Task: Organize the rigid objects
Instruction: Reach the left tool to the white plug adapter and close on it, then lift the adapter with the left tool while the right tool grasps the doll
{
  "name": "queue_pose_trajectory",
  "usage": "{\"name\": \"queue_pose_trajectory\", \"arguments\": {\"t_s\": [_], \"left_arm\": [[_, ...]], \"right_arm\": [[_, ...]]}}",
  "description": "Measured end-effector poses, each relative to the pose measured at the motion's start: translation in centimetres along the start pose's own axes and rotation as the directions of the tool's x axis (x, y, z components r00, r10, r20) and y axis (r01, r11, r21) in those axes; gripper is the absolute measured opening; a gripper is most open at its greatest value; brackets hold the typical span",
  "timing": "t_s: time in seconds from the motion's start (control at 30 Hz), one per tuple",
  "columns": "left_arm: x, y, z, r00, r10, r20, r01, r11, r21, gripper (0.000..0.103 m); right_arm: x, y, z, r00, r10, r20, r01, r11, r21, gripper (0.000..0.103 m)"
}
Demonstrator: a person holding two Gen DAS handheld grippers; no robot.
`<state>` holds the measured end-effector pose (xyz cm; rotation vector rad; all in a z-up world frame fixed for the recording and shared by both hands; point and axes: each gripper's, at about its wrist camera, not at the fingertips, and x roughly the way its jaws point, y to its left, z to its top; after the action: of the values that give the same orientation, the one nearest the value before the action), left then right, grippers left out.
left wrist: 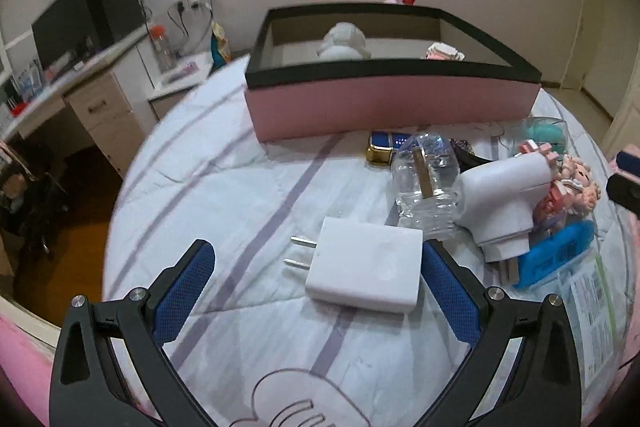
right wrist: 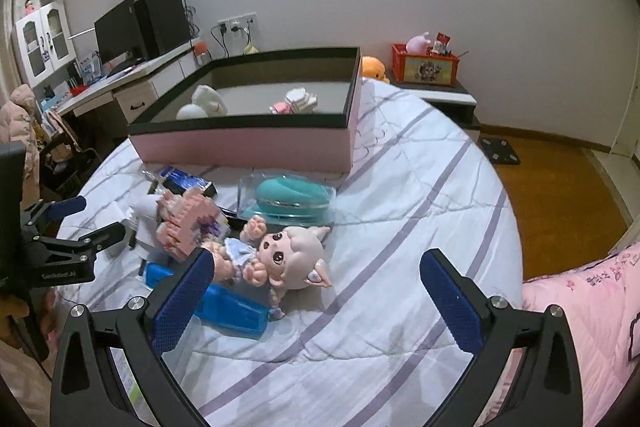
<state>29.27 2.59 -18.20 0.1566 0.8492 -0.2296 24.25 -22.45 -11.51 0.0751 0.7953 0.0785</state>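
The left gripper (left wrist: 316, 267), jaws apart, hangs over the white charger (left wrist: 364, 275) lying on the bed (left wrist: 224, 187), near of the pink box (left wrist: 384, 103). The pick-up step seems underway: next, close squarely across its flat body. The right gripper (right wrist: 316, 275) is also spread, empty, near the doll (right wrist: 288, 259).

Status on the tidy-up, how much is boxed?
Done: two items in the pink box, a white figure and a pink block piece. In hand: nothing; left gripper open around the white charger. Left: doll, teal case, rest of the pile.
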Motion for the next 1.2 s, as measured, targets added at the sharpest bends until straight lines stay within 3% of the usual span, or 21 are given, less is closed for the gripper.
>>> {"name": "queue_pose_trajectory", "arguments": {"t_s": [0.1,0.17,0.2,0.23,0.47,0.63,0.83,0.97,1.2], "left_arm": [[0.9,0.1,0.1,0.999,-0.025,-0.028,0.025,1.0,-0.015,0.098],[1.2,-0.3,0.1,0.998,-0.047,-0.034,0.047,0.999,0.003,0.085],[1.1,-0.5,0.2,0.998,-0.05,-0.025,0.051,0.999,0.012,0.071],[1.0,-0.7,0.2,0.998,-0.059,-0.014,0.059,0.998,0.023,0.067],[0.6,-0.3,0.2,0.997,-0.077,-0.006,0.077,0.997,0.015,0.067],[-0.6,0.4,0.1,0.997,-0.083,0.004,0.083,0.997,-0.001,0.067],[-2.3,1.2,0.4,0.997,-0.073,0.037,0.073,0.997,-0.006,0.067],[-2.8,1.6,0.9,0.996,-0.08,0.047,0.081,0.997,-0.018,0.067],[-3.6,1.8,2.6,0.992,-0.082,0.091,0.084,0.996,-0.017,0.067]], "right_arm": [[0.8,-0.1,0.1,1.0,0.0,-0.024,0.0,1.0,0.009,0.103],[1.3,-0.1,0.3,1.0,0.002,-0.028,-0.001,1.0,0.011,0.103],[1.4,0.0,0.4,1.0,-0.003,-0.03,0.003,1.0,0.008,0.103],[1.6,0.0,0.5,0.999,-0.01,-0.033,0.01,1.0,0.006,0.103],[2.8,-0.1,0.9,0.998,0.016,-0.068,-0.014,1.0,0.018,0.103],[2.1,0.6,1.0,0.998,0.008,-0.059,-0.01,0.999,-0.036,0.103],[0.6,1.2,1.5,0.996,0.089,-0.009,-0.089,0.995,-0.033,0.103],[2.9,1.8,1.2,0.991,0.094,-0.092,-0.097,0.995,-0.025,0.103],[5.0,1.9,0.8,0.983,0.138,-0.122,-0.14,0.99,-0.006,0.103]]}}
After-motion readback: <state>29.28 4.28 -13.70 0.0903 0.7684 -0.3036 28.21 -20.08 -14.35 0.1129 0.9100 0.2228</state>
